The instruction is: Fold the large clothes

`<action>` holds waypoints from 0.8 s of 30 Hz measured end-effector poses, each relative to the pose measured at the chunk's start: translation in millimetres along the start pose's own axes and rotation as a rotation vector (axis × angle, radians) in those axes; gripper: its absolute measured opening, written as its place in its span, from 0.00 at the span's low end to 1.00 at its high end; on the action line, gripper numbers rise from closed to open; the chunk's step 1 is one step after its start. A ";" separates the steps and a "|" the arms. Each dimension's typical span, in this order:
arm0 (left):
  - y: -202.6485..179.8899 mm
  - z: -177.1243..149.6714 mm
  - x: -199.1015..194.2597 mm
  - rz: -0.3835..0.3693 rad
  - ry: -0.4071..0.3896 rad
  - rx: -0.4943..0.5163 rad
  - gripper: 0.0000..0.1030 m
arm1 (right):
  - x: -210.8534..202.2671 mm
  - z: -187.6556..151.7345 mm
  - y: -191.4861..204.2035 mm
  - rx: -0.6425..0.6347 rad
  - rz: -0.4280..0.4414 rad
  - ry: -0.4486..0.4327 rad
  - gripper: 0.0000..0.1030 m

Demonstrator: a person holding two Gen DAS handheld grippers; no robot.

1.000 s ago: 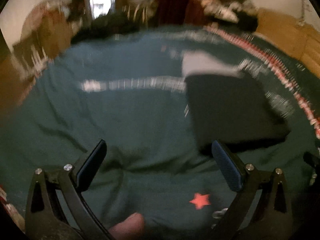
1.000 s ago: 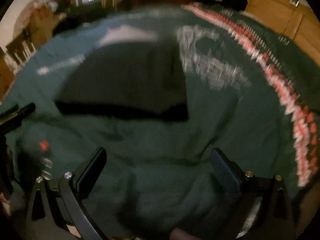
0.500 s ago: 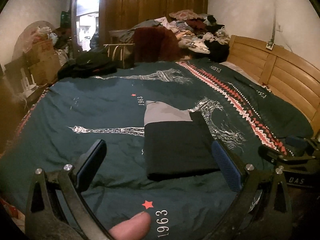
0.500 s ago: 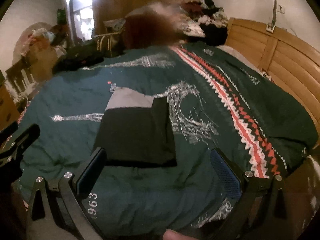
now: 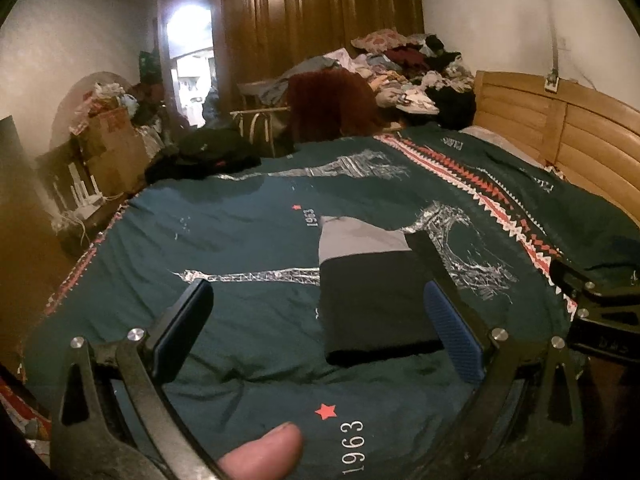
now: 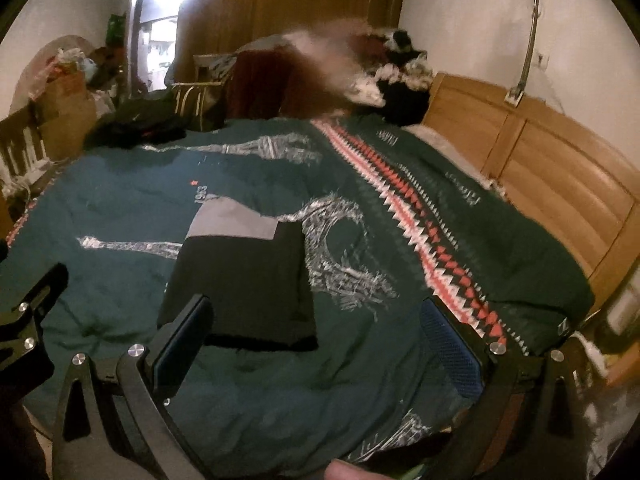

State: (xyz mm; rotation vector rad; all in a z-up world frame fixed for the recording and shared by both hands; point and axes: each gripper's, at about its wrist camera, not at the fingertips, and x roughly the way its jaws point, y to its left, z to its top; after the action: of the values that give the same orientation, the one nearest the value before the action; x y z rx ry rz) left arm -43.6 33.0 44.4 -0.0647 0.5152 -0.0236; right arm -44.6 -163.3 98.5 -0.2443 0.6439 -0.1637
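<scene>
A folded black garment (image 5: 372, 300) with a grey panel at its far end lies flat on the dark green bedspread (image 5: 248, 240). It also shows in the right wrist view (image 6: 244, 280). My left gripper (image 5: 316, 332) is open and empty, held back above the near edge of the bed, with the garment ahead to the right. My right gripper (image 6: 316, 336) is open and empty, also back from the garment, which lies ahead to the left. Each gripper shows at the edge of the other's view.
The wooden headboard (image 5: 560, 136) runs along the right. A heap of clothes (image 5: 404, 68) is piled at the far end of the bed. A dark garment pile (image 5: 204, 156) lies at the far left corner. Boxes and clutter (image 5: 108, 136) stand at the left.
Both grippers have pulled back and risen away from the folded garment, which now looks smaller and farther. Both stay open and empty.
</scene>
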 end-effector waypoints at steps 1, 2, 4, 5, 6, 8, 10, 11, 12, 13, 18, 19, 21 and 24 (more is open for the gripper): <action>1.9 0.4 -0.2 0.000 -0.003 -0.011 1.00 | -1.7 1.2 0.6 -0.002 0.001 -0.006 1.00; 3.2 0.5 0.2 0.000 0.000 -0.017 1.00 | -3.2 1.6 1.3 -0.002 0.007 -0.009 1.00; 6.8 1.8 2.6 -0.003 0.008 -0.026 1.00 | -5.6 3.0 3.8 -0.004 0.027 -0.014 1.00; 7.9 2.2 2.4 0.002 0.005 -0.028 1.00 | -7.1 3.5 4.7 -0.006 0.035 -0.016 1.00; 10.1 3.3 2.7 0.008 0.002 -0.033 1.00 | -9.3 5.1 6.1 -0.009 0.046 -0.024 1.00; 12.4 4.5 1.5 0.009 -0.005 -0.050 1.00 | -13.6 7.8 8.2 -0.014 0.054 -0.039 1.00; 14.2 5.8 0.0 0.014 -0.016 -0.061 1.00 | -14.6 10.4 8.1 -0.014 0.058 -0.049 1.00; 14.2 6.4 -0.1 0.019 -0.021 -0.060 1.00 | -15.1 11.4 7.3 -0.012 0.058 -0.053 1.00; 14.3 6.3 0.7 0.020 -0.021 -0.057 1.00 | -15.5 11.9 6.4 -0.007 0.059 -0.055 1.00; 13.3 6.9 2.8 0.020 -0.015 -0.057 1.00 | -15.3 12.1 5.8 -0.005 0.062 -0.055 1.00; 8.0 6.9 4.9 0.001 -0.002 -0.045 1.00 | -11.3 9.1 4.2 -0.006 0.075 -0.032 1.00; 6.5 6.0 3.9 -0.004 -0.003 -0.041 1.00 | -10.3 7.9 3.6 -0.001 0.077 -0.029 1.00; 5.0 5.2 4.2 -0.007 -0.002 -0.036 1.00 | -8.5 5.9 0.8 0.010 0.084 -0.025 1.00; 2.9 4.8 6.0 -0.016 0.008 -0.034 1.00 | -5.5 2.2 -2.7 0.019 0.088 -0.017 1.00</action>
State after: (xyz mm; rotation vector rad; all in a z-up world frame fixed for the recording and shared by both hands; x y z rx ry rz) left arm -36.0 35.9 45.5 -0.1025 0.5231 -0.0310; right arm -47.9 -164.3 104.1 -0.1983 0.6344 -0.0827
